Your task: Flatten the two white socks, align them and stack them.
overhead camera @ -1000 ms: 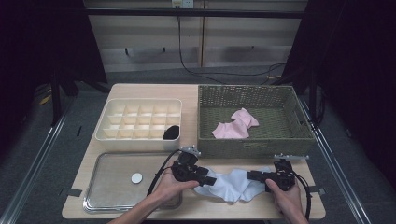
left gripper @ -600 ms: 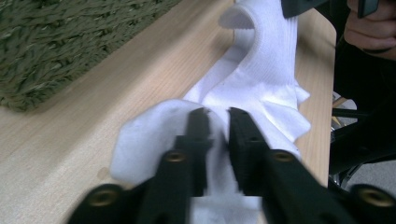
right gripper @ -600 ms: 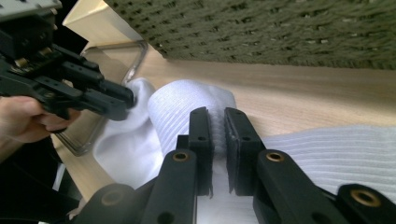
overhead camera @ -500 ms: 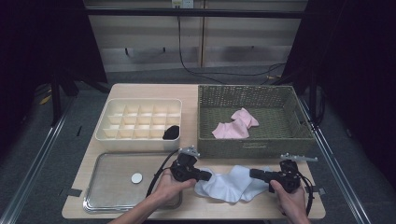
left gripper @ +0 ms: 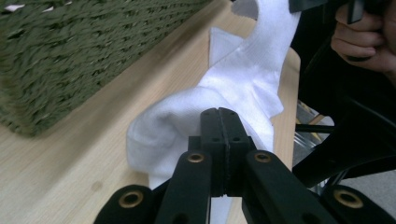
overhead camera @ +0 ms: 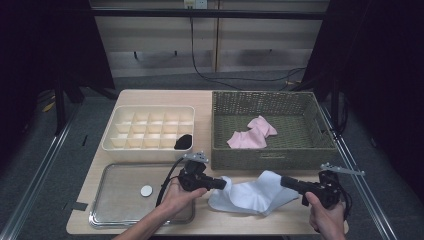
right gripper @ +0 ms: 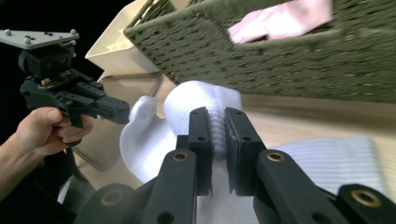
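White cloth (overhead camera: 252,194) lies near the front edge of the desk (overhead camera: 200,97), just in front of the woven basket (overhead camera: 272,159), and you hold it at both ends. Your left tongs (overhead camera: 222,184) are clenched on its left edge, jaws pressed flat together with the fabric bunched ahead of them. Your right tongs (overhead camera: 285,182) pinch a ribbed fold at its right end, lifting that part slightly off the wood. Pink cloth (overhead camera: 253,133) rests inside the basket; a metal tray (overhead camera: 117,197) sits at the front left corner.
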